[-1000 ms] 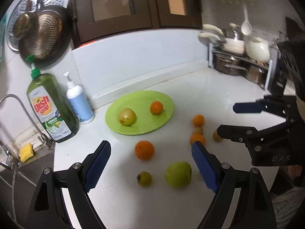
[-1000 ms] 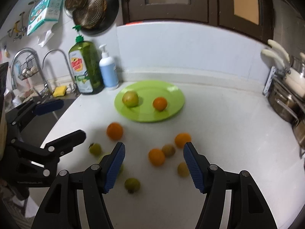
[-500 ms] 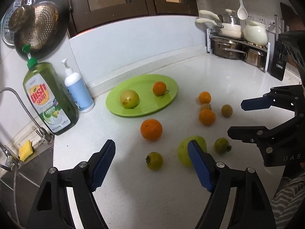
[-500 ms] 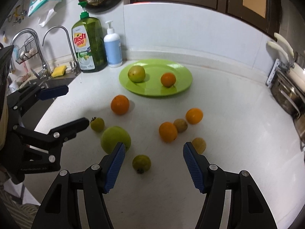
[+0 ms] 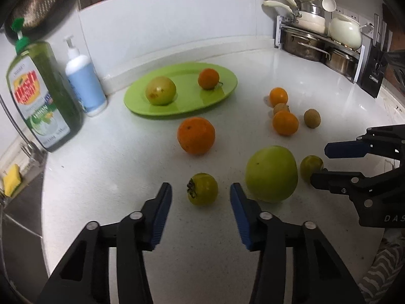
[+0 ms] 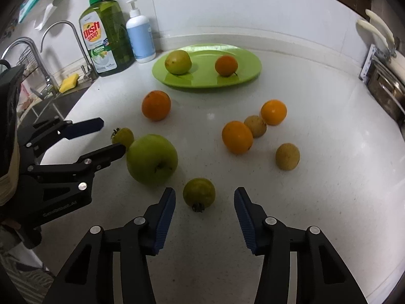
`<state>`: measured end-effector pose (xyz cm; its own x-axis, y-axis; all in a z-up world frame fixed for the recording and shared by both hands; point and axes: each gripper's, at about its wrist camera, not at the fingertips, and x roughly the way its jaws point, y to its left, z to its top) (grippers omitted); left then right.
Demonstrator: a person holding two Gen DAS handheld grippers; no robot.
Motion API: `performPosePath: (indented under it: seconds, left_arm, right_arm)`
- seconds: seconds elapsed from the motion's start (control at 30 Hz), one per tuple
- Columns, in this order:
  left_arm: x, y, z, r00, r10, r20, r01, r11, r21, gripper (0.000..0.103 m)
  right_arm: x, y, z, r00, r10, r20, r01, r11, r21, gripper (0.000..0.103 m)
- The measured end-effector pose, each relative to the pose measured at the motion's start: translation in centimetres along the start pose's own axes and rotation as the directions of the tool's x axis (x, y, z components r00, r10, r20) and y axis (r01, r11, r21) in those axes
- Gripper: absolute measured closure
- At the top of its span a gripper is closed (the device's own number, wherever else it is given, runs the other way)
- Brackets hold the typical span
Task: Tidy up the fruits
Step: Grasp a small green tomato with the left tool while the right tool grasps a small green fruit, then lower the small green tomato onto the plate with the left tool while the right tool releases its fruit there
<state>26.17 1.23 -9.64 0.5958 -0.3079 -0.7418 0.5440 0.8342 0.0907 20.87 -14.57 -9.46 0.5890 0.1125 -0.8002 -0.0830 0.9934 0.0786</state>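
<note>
A small green persimmon (image 5: 202,189) with a dark calyx is seen on the white worktop (image 5: 126,152) directly ahead of the left hand-held gripper (image 5: 201,211), whose blue-padded fingers are spread wide with nothing between them. A second small green persimmon (image 6: 199,193) lies just ahead of the right hand-held gripper (image 6: 204,214), likewise released and empty – neither fruit is touched. Between the two persimmons a large green apple (image 6: 152,159) rests on the worktop, close beside the left gripper's right finger. A large orange (image 5: 196,135) sits further back, apart from the apple. To the right a loose cluster is found: two small oranges (image 6: 237,136) with a brownish round fruit (image 6: 255,126) touching between them, and another brownish fruit (image 6: 287,156) set near but apart. Beyond these a green plate (image 6: 243,76) carries a yellow-green pear-like fruit (image 6: 178,62) and a small orange (image 6: 226,65), well apart from each other. Behind the plate's left side a green dish-soap bottle (image 6: 106,40) and a white-and-blue pump bottle (image 6: 140,38) stand upright against the wall – a sink tap (image 6: 63,40) and a yellow sponge (image 6: 68,82) are seen further left
</note>
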Motion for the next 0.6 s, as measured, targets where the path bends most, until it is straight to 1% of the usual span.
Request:
performPosePath:
  seconds: [0.13, 0.37, 0.47, 0.6]
  left_arm:
    - [0.7, 0.0, 0.1, 1.000, -0.008, 0.000, 0.008, 1.000, 0.007, 0.060]
    - [1.3, 0.1, 0.2, 1.000, -0.007, -0.013, 0.007, 1.000, -0.010, 0.075]
    - [1.3, 0.2, 0.3, 1.000, -0.005, -0.014, 0.004, 1.000, -0.020, 0.075]
    - [0.7, 0.2, 0.5, 1.000, 0.001, -0.006, -0.001, 0.999, -0.032, 0.075]
  right_arm:
    - [0.3, 0.1, -0.2, 1.000, 0.008, -0.009, -0.007, 1.000, 0.007, 0.060]
    - [0.6, 0.2, 0.0, 1.000, 0.017, -0.011, -0.017, 1.000, 0.013, 0.067]
    - [0.8, 0.0, 0.1, 1.000, 0.023, -0.015, -0.023, 1.000, 0.020, 0.073]
    - [0.7, -0.1, 0.2, 1.000, 0.022, -0.010, -0.021, 1.000, 0.021, 0.073]
